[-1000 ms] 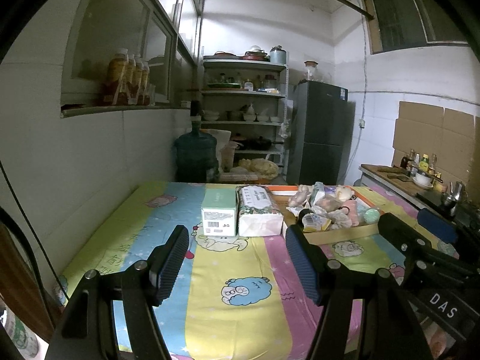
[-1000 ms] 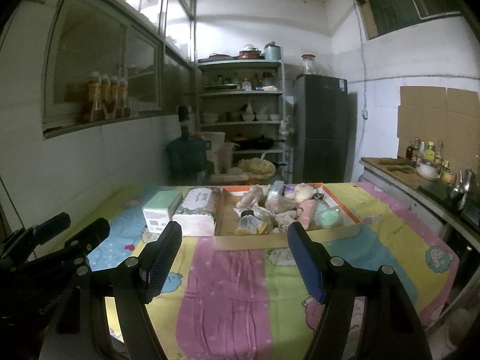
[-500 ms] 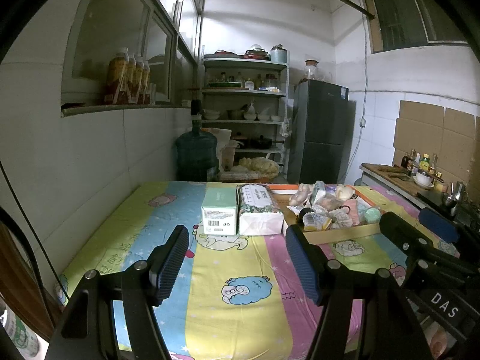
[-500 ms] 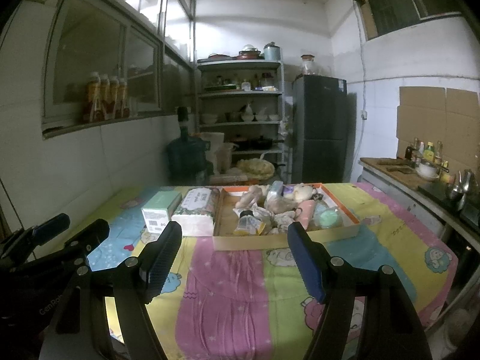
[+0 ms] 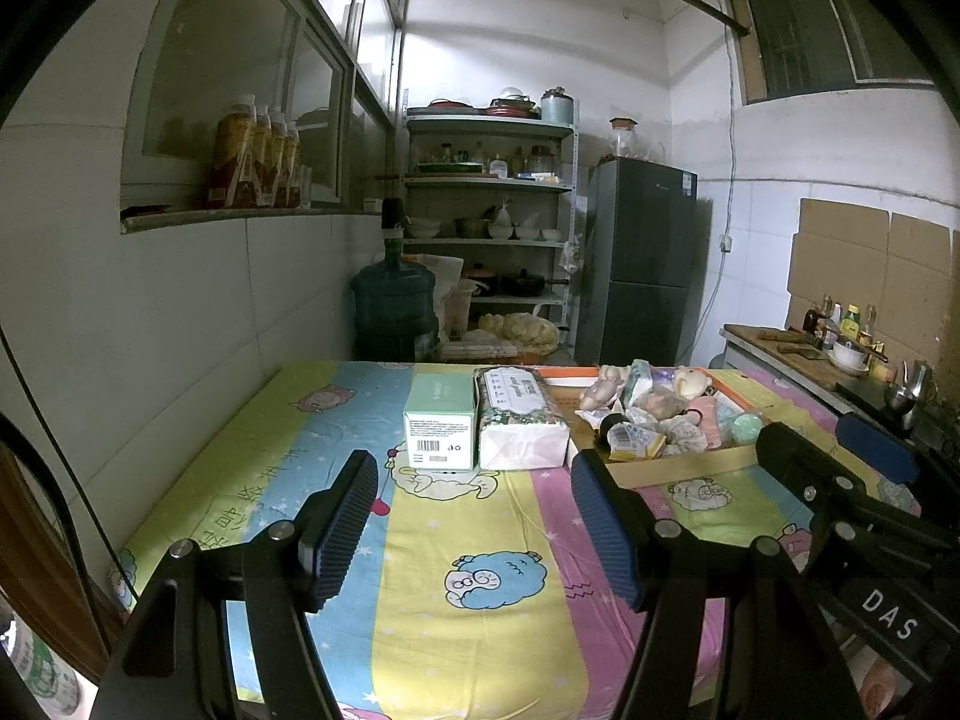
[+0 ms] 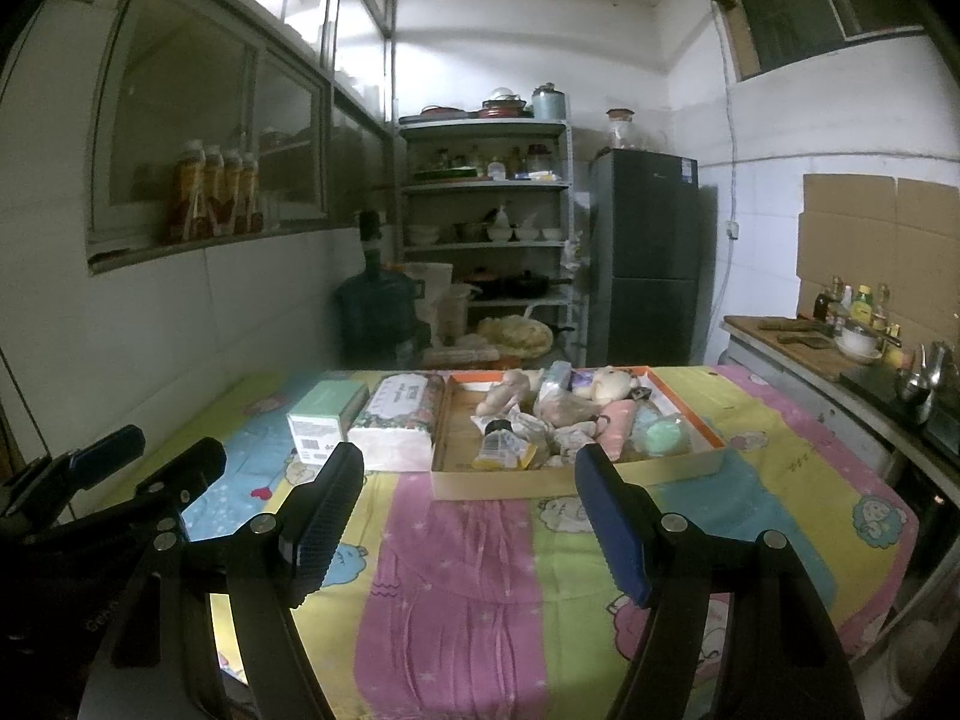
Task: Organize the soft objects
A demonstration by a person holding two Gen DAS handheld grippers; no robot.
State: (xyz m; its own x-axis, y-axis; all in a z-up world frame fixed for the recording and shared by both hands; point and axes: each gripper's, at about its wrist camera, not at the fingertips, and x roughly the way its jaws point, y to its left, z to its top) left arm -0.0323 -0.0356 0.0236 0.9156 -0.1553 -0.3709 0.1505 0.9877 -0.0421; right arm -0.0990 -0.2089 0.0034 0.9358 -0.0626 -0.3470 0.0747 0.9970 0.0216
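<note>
Left wrist view barely shifts from a second ago: left gripper point(image 5: 474, 501) and right gripper point(image 6: 465, 507) both hover spread wide and empty over the near tablecloth, soft toys point(image 6: 561, 405) piled in the cardboard tray point(image 6: 540, 483) farther back, so sorting hasn't advanced.

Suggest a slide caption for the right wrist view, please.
Open right gripper faces a tray of soft toys beside two boxes.
</note>
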